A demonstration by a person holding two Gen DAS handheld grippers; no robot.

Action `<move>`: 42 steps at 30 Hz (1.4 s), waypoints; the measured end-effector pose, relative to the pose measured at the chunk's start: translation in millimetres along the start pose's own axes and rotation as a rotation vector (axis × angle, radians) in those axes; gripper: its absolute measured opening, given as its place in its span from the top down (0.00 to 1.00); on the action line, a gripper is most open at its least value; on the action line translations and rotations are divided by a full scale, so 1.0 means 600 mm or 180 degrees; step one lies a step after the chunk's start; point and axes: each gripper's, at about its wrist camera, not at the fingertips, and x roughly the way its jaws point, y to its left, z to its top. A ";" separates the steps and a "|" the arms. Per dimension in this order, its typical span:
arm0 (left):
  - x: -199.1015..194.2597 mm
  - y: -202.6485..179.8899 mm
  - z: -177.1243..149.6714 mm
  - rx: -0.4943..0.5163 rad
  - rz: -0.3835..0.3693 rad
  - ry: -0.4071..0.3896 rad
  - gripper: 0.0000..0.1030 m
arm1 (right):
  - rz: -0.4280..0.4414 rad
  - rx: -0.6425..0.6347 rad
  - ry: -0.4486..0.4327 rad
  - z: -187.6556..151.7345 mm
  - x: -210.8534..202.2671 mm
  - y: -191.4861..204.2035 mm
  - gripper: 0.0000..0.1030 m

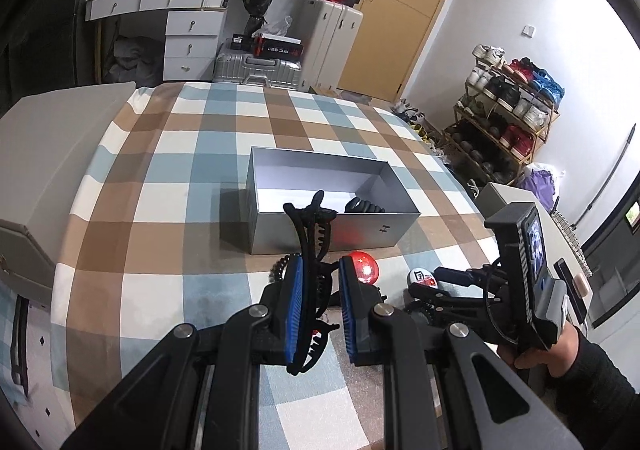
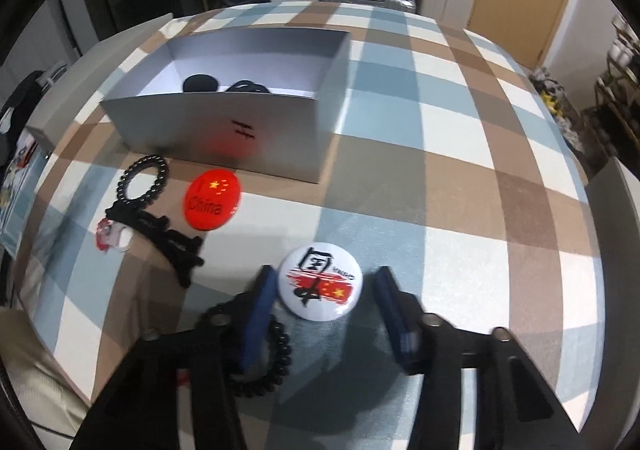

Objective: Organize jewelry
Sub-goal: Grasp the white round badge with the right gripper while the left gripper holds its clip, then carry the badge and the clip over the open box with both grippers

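In the left wrist view my left gripper (image 1: 320, 262) is shut on a black hair claw clip (image 1: 310, 234), held upright above the table before the open grey box (image 1: 320, 228). Black hair ties (image 1: 364, 206) lie inside the box. In the right wrist view my right gripper (image 2: 324, 270) stands open, its blue pads (image 2: 260, 310) on either side of a white round badge (image 2: 320, 282) that lies flat on the cloth; a gap shows at the right pad. A red badge (image 2: 212, 200), a black bead bracelet (image 2: 146, 178) and another black clip (image 2: 168, 242) lie to the left.
A second bead bracelet (image 2: 276, 354) lies under my right gripper's left finger. A small red and white item (image 2: 114, 240) sits beside the loose clip. A pale box (image 1: 60, 138) stands at the table's left edge. A shoe rack (image 1: 508, 118) is beyond the table on the right.
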 end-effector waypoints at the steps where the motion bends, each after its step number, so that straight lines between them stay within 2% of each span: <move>1: -0.001 0.000 0.000 -0.0008 0.0003 -0.0006 0.88 | -0.0018 -0.0024 -0.0006 0.000 0.000 0.003 0.60; 7: 0.001 0.005 0.002 -0.0042 0.0029 0.0002 0.88 | 0.0029 0.0066 -0.0007 0.000 -0.003 -0.003 0.60; 11: -0.002 0.008 0.003 -0.0079 0.0037 -0.0015 0.88 | 0.0121 0.0282 -0.0110 0.005 -0.018 -0.025 0.60; 17: 0.001 0.006 0.009 -0.0098 0.0036 -0.0031 0.88 | 0.0274 0.0669 -0.0467 0.011 -0.064 -0.062 0.60; 19: 0.004 0.002 0.016 -0.0084 0.0012 -0.0036 0.88 | 0.0309 0.0757 -0.0674 0.014 -0.088 -0.068 0.59; 23: 0.009 -0.012 0.047 0.0000 0.0026 -0.0086 0.88 | 0.0508 0.0686 -0.1117 0.030 -0.142 -0.058 0.59; 27: 0.026 -0.029 0.082 0.0146 0.0057 -0.0112 0.88 | 0.0660 0.0481 -0.1364 0.064 -0.176 -0.039 0.59; 33: 0.069 -0.045 0.111 0.0314 0.0048 0.0010 0.88 | 0.0841 0.0387 -0.1333 0.124 -0.171 -0.023 0.59; 38: 0.108 -0.053 0.119 0.0382 0.0149 0.0010 0.88 | 0.0737 0.0313 -0.1369 0.172 -0.142 -0.010 0.59; 42: 0.131 -0.055 0.113 0.0483 0.0164 0.0061 0.88 | 0.0759 0.0406 -0.1274 0.186 -0.103 -0.018 0.59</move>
